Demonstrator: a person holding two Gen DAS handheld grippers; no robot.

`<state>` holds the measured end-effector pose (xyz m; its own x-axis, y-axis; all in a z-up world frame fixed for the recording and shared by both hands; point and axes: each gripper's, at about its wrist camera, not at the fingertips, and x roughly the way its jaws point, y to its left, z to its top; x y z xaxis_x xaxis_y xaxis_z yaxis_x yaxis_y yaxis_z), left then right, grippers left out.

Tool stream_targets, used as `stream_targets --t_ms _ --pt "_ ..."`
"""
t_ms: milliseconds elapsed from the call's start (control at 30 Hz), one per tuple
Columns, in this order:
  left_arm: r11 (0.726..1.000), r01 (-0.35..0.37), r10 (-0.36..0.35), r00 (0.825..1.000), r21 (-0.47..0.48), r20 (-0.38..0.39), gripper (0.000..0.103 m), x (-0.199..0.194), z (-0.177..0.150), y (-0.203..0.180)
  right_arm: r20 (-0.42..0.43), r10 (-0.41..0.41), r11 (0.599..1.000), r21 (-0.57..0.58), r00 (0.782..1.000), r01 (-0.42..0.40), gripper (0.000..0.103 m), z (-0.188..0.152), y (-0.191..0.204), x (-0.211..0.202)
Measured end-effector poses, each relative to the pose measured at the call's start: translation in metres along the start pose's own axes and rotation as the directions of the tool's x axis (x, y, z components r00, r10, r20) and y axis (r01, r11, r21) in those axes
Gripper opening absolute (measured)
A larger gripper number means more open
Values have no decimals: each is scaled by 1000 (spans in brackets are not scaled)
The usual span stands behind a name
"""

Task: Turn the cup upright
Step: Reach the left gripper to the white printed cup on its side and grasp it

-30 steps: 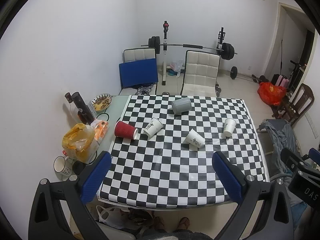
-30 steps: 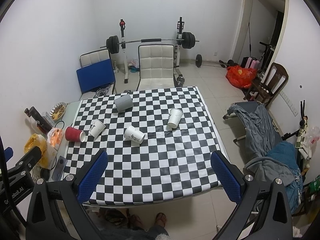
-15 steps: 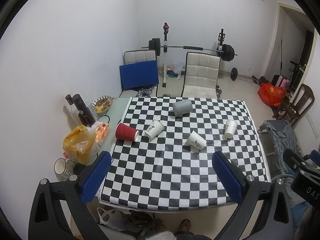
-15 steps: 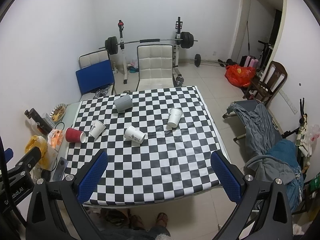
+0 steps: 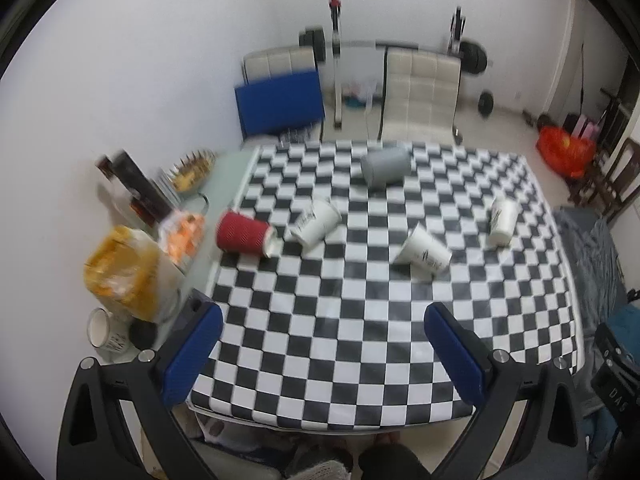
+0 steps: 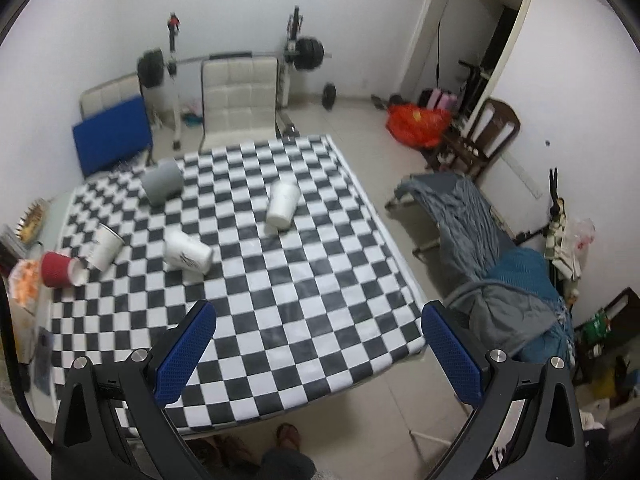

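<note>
both pairs of tongs hang above the near edge of the table (image 5: 360, 400), spread wide and pinching nothing: the left tongs (image 5: 320, 354) sit at the bottom of the left wrist view, the right tongs (image 6: 318, 350) at the bottom of the right wrist view. the table wears a black and white checked cloth and five cups lie on it, all on their sides. in the left wrist view the red cup (image 5: 244, 234) lies at middle left near the cloth's left edge, its white mouth turned toward the white cup (image 5: 316, 222) just beside it. a second white cup (image 5: 424, 254) lies right of centre, and a third white cup (image 5: 502, 220) lies near the right edge, well apart from the others. the grey cup (image 5: 386, 166) lies at upper centre near the far edge. left of the cloth stand a yellow bag (image 5: 124, 276) and a mug (image 5: 106, 330). the left wrist view is slightly blurred.
</note>
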<state>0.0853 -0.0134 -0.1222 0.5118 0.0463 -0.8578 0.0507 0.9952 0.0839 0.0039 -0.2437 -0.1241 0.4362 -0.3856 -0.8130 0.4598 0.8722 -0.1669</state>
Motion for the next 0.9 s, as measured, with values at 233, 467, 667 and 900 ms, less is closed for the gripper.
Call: stream_targets --t_ms 233,467,667,900 --pt "1000 -13 13 987 -2 -163 103 87 15 -34 -65 -16 1000 -11 998 15 103 7 18 103" --pt "999 -29 20 957 -28 -289 103 168 31 -70 -157 41 998 -33 987 -47 103 31 40 205" --pt "987 34 -90 928 -158 -361 102 220 40 -85 -242 117 990 -46 963 -132 103 43 50 284" --pt "889 153 -348 838 -431 -420 102 277 41 -96 -323 152 982 -58 934 -180 102 50 54 349"
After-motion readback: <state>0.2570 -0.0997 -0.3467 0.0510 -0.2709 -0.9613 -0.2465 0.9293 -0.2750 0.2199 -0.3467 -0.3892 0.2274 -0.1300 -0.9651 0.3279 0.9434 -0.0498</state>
